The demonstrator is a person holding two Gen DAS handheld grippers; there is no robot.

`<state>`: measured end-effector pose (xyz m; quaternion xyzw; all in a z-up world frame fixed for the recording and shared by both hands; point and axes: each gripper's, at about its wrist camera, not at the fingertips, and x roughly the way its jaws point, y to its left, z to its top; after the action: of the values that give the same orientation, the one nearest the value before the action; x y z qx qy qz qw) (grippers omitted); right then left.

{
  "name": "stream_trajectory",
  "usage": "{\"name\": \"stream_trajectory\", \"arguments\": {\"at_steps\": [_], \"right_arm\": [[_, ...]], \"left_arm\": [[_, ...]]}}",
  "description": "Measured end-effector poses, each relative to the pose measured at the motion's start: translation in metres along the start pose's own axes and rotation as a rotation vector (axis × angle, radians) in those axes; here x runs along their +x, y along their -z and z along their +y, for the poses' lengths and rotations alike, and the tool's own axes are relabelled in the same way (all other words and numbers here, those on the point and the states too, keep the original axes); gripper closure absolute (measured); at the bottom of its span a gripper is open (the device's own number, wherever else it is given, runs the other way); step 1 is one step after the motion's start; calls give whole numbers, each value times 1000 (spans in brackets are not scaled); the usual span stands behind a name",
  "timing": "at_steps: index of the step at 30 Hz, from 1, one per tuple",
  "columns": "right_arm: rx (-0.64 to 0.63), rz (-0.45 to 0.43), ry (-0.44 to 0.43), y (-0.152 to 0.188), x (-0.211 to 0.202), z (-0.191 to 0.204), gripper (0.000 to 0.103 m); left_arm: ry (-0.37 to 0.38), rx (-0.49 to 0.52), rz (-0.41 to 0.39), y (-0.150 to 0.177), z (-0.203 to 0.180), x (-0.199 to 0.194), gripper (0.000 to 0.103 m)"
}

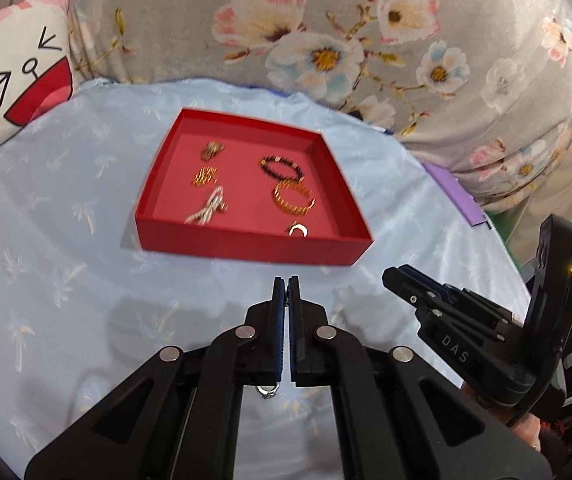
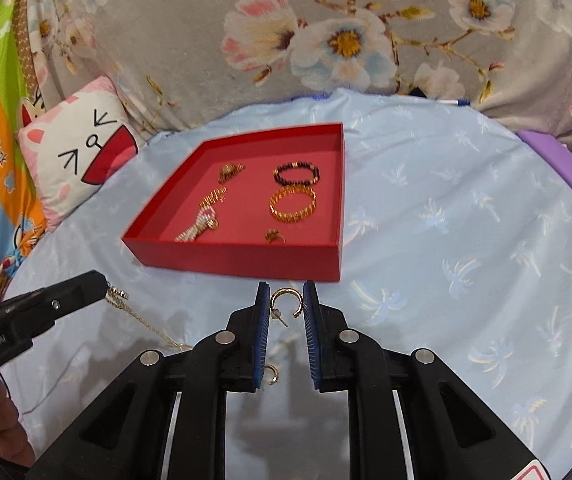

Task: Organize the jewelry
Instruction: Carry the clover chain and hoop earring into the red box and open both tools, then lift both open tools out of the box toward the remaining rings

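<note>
Gold hoop earring [image 2: 286, 304] in R claw [image 2: 286, 300]

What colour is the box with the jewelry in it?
The box is red, clearest in the right wrist view.

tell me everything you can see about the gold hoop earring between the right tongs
The gold hoop earring is an open C-shaped hoop, metal by its shine, with a textured or studded outer band and a thin straight post sticking out near its lower left end. It hangs upright with its gap facing down, pinched at its sides between the blue pads of the right tongs, lifted above the light blue cloth, just in front of the red tray.
</note>
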<state>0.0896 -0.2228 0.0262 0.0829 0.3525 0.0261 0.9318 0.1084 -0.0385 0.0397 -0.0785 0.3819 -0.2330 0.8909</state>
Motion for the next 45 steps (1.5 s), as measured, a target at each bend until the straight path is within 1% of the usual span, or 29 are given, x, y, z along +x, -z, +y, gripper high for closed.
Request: {"name": "stream_trajectory", "arguments": {"at_steps": [6, 10, 12, 15, 18, 22, 27, 30, 34, 40, 43, 45], "right_arm": [[-1, -55, -36, -29, -23, 4, 88], [-5, -72, -60, -52, -22, 9, 88], [-2, -74, -75, -65, -15, 11, 88], [14, -68, -99, -86, 4, 12, 88], [24, -48, -120, -105, 29, 13, 88], [24, -15, -138, -123, 66, 18, 88], [8, 40, -139, -133, 117, 27, 88], [4, 85, -144, -133, 146, 29, 88], [10, 144, -145, -129, 174, 28, 88], [0, 174, -146, -127, 192, 30, 87], [-12, 142, -116, -126, 190, 31, 84], [0, 124, -116, -126, 185, 28, 84]], "left_arm": [[31, 47, -95, -42, -15, -35, 102], [68, 66, -142, -81, -21, -49, 102], [58, 84, -173, -100, -23, -50, 102], [25, 101, -205, -127, -23, -40, 102], [6, 101, -211, -148, -17, -20, 102], [-14, 97, -184, -169, -4, 16, 102], [-32, 85, -130, -180, 15, 64, 102], [-45, 71, -95, -182, 27, 90, 102], [-60, 65, -54, -180, 37, 119, 102], [-69, 57, -18, -176, 47, 145, 102], [-79, 36, -29, -175, 52, 149, 101], [-83, 15, -29, -175, 56, 148, 93]]}}
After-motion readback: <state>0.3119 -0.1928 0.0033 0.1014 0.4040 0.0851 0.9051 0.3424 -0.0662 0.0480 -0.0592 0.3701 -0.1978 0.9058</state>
